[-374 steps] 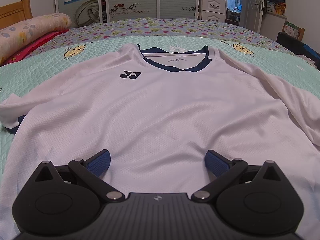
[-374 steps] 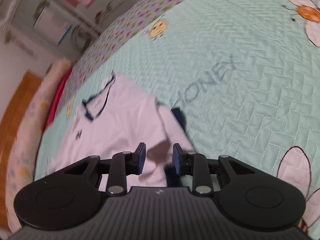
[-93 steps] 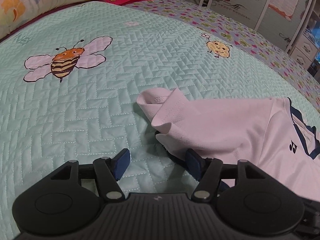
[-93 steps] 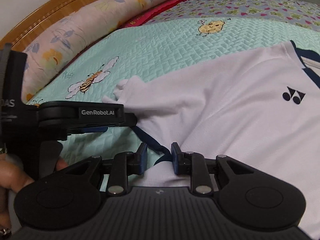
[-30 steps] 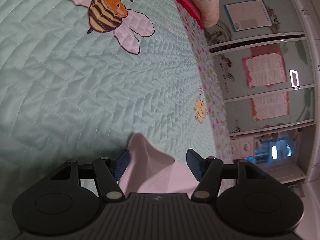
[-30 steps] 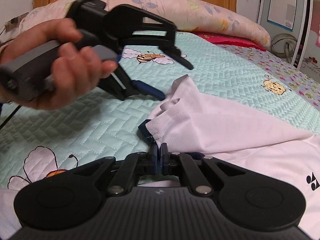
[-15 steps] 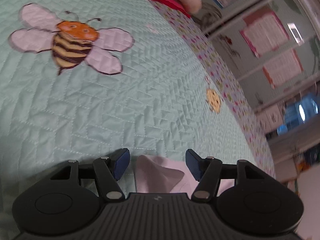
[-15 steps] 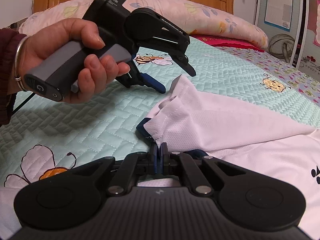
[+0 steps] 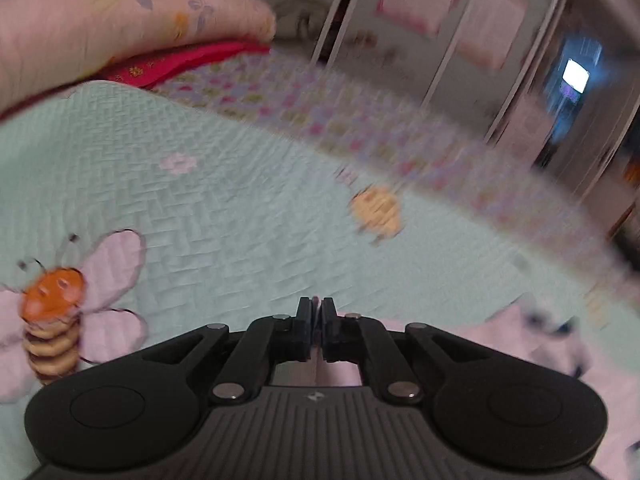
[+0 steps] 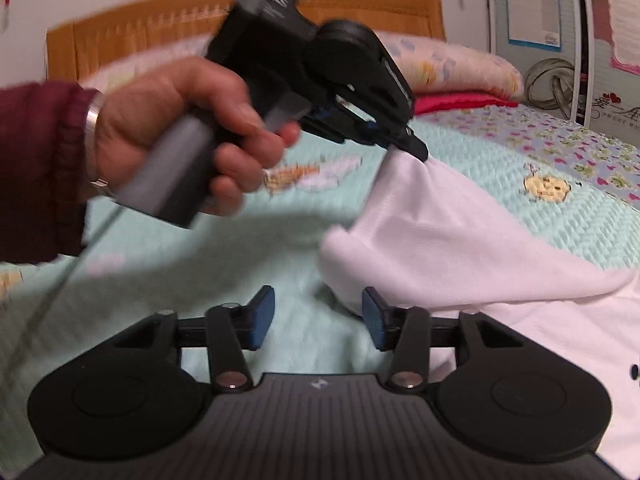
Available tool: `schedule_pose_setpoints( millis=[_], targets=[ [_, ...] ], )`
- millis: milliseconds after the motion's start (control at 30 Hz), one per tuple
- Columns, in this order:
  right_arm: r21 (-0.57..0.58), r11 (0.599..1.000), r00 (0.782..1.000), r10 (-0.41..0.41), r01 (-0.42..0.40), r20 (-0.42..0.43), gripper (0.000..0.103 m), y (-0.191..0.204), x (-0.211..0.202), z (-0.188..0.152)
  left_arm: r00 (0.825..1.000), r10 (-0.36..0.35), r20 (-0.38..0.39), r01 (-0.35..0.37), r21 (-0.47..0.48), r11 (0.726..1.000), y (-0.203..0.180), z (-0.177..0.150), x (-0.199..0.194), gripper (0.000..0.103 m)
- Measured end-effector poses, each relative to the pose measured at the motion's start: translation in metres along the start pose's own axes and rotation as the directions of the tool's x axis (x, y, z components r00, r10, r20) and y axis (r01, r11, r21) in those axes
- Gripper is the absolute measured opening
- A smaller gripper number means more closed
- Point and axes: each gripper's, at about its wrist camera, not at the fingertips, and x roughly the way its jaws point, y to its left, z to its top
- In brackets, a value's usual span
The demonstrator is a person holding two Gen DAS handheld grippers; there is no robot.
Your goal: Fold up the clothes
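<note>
left wrist view low over quilt (image 9: 224,200), facing wardrobe (image 9: 460,60); right wrist view facing headboard (image 10: 360,12); sharing shirt (image 10: 460,240).

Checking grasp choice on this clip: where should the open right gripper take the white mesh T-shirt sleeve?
On the white mesh T-shirt sleeve, at its drooping lower hem corner, coming in low from the quilt side. The left gripper already pinches the upper corner, so the right gripper faces that hanging edge.

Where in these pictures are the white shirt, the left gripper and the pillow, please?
white shirt (image 10: 460,240): right wrist view, on the lifted sleeve.
left gripper (image 10: 418,152): right wrist view, at the tips pinching the sleeve.
pillow (image 9: 100,20): left wrist view, on its flowered cover.
</note>
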Motion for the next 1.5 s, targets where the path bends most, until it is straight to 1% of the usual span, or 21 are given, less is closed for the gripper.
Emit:
schedule_pose_setpoints(
  millis=[33,67,133,167,233,300,367,400,433,533,700,733,767,800,867,967,1067,1300,1400,1467,1500],
  targets=[
    [0.051,0.999,1.000,0.001,-0.001,0.002,0.049,-0.008,-0.003,0.001,0.997,0.071,-0.020,-0.071,0.024,0.997,0.001,-0.002,0.008,0.004],
    [0.104,0.995,1.000,-0.009,0.007,0.011,0.049,-0.017,-0.008,0.000,0.989,0.144,-0.037,-0.142,0.049,0.989,0.003,-0.003,0.017,0.003],
    [0.200,0.978,0.998,-0.060,0.054,0.028,0.049,-0.039,-0.020,-0.007,0.982,0.187,-0.030,-0.185,0.063,0.981,0.015,-0.011,0.022,0.004],
    [0.251,0.965,0.996,-0.083,0.073,0.030,0.049,-0.052,-0.025,-0.013,0.983,0.183,-0.025,-0.182,0.026,0.983,0.023,-0.014,0.020,0.004],
    [0.356,0.929,0.992,-0.125,0.107,0.029,0.049,-0.076,-0.034,-0.027,0.996,0.086,0.001,-0.085,-0.119,0.989,0.047,-0.023,0.005,0.005],
    [0.441,0.889,0.989,-0.147,0.124,0.019,0.049,-0.094,-0.035,-0.046,1.000,-0.016,0.011,0.019,-0.253,0.967,0.061,-0.034,-0.005,0.011],
    [0.482,0.872,0.988,-0.136,0.085,0.072,0.049,-0.102,-0.035,-0.063,0.998,-0.067,0.021,0.070,-0.323,0.944,0.068,-0.046,-0.013,0.017],
    [0.484,0.871,0.988,-0.137,0.083,0.077,0.049,-0.103,-0.034,-0.063,0.996,-0.088,0.019,0.090,-0.338,0.937,0.066,-0.050,-0.012,0.022],
    [0.482,0.872,0.988,-0.137,0.084,0.076,0.049,-0.102,-0.033,-0.062,0.994,-0.110,0.017,0.108,-0.353,0.929,0.064,-0.053,-0.012,0.023],
    [0.497,0.865,0.988,-0.125,0.064,0.091,0.049,-0.106,-0.032,-0.065,0.992,-0.124,0.017,0.121,-0.396,0.910,0.058,-0.061,-0.016,0.023],
    [0.524,0.851,0.988,-0.107,0.033,0.112,0.049,-0.116,-0.029,-0.066,0.992,-0.060,0.109,0.104,-0.459,0.882,0.064,-0.072,-0.046,0.025],
    [0.524,0.851,0.988,-0.108,0.032,0.114,0.049,-0.118,-0.029,-0.067,0.991,-0.074,0.114,0.118,-0.455,0.883,0.062,-0.074,-0.048,0.028],
    [0.525,0.850,0.988,-0.106,0.030,0.116,0.049,-0.118,-0.031,-0.068,0.989,-0.088,0.119,0.133,-0.449,0.883,0.060,-0.076,-0.051,0.035],
    [0.528,0.849,0.987,-0.105,0.027,0.118,0.049,-0.117,-0.032,-0.069,0.987,-0.102,0.124,0.148,-0.444,0.884,0.058,-0.078,-0.053,0.036],
    [0.533,0.846,0.987,-0.101,0.020,0.123,0.049,-0.116,-0.034,-0.071,0.989,-0.115,0.098,0.143,-0.364,0.921,0.044,-0.079,-0.051,0.036],
    [0.540,0.841,0.987,-0.096,0.012,0.128,0.049,-0.116,-0.036,-0.072,0.991,-0.106,0.085,0.127,-0.299,0.946,0.032,-0.080,-0.044,0.036],
    [0.540,0.841,0.987,-0.095,0.011,0.128,0.049,-0.115,-0.037,-0.072,0.993,-0.080,0.091,0.102,-0.269,0.958,0.029,-0.080,-0.036,0.036],
    [0.539,0.842,0.987,-0.095,0.011,0.128,0.049,-0.114,-0.038,-0.073,0.991,-0.122,0.056,0.131,-0.202,0.970,0.027,-0.075,-0.023,0.036],
    [0.540,0.842,0.987,-0.095,0.011,0.128,0.049,-0.114,-0.039,-0.073,0.988,-0.140,0.066,0.149,-0.162,0.975,0.022,-0.072,-0.022,0.036],
    [0.540,0.842,0.987,-0.095,0.010,0.128,0.049,-0.114,-0.039,-0.073,0.987,-0.151,0.054,0.157,-0.129,0.979,0.018,-0.069,-0.018,0.036],
    [0.540,0.841,0.987,-0.094,0.010,0.128,0.049,-0.114,-0.039,-0.073,0.985,-0.170,0.021,0.171,-0.120,0.978,0.016,-0.068,-0.013,0.034]
  ],
)
